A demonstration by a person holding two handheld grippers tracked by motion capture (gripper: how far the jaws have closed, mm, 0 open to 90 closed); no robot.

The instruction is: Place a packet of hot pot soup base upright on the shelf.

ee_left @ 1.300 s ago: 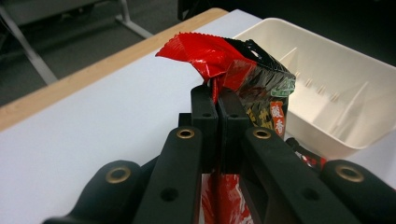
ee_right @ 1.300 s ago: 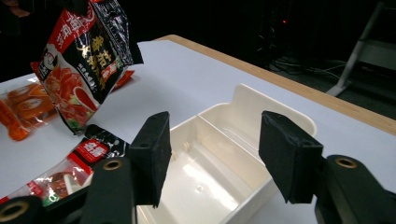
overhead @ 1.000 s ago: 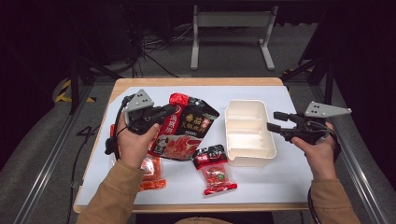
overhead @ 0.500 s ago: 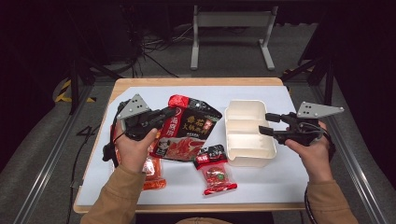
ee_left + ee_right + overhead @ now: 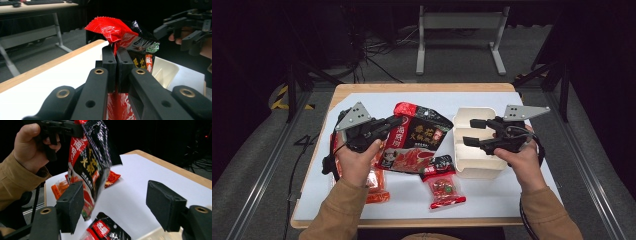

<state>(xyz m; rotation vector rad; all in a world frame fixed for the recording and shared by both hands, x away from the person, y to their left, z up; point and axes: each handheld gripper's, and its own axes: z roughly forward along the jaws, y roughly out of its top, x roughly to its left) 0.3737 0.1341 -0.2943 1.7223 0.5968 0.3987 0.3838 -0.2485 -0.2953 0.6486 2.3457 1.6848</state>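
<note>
My left tongs (image 5: 393, 123) gripping red-black pouch (image 5: 414, 137) above table (image 5: 492, 195); my right tongs (image 5: 473, 132) just been opening, holding nothing, over white tray (image 5: 472, 165).

I'm looking down on a wooden table (image 5: 362, 90) with a white sheet (image 5: 492, 195) spread over most of its top, the wood showing as a border at the far edge and the sides. A cream tray (image 5: 472, 162) sits on the sheet at the right. Near the front middle lies a small red sachet (image 5: 443, 186), just beside the tray. At the left lies an orange packet (image 5: 374, 187), partly hidden from me by a sleeve.
</note>
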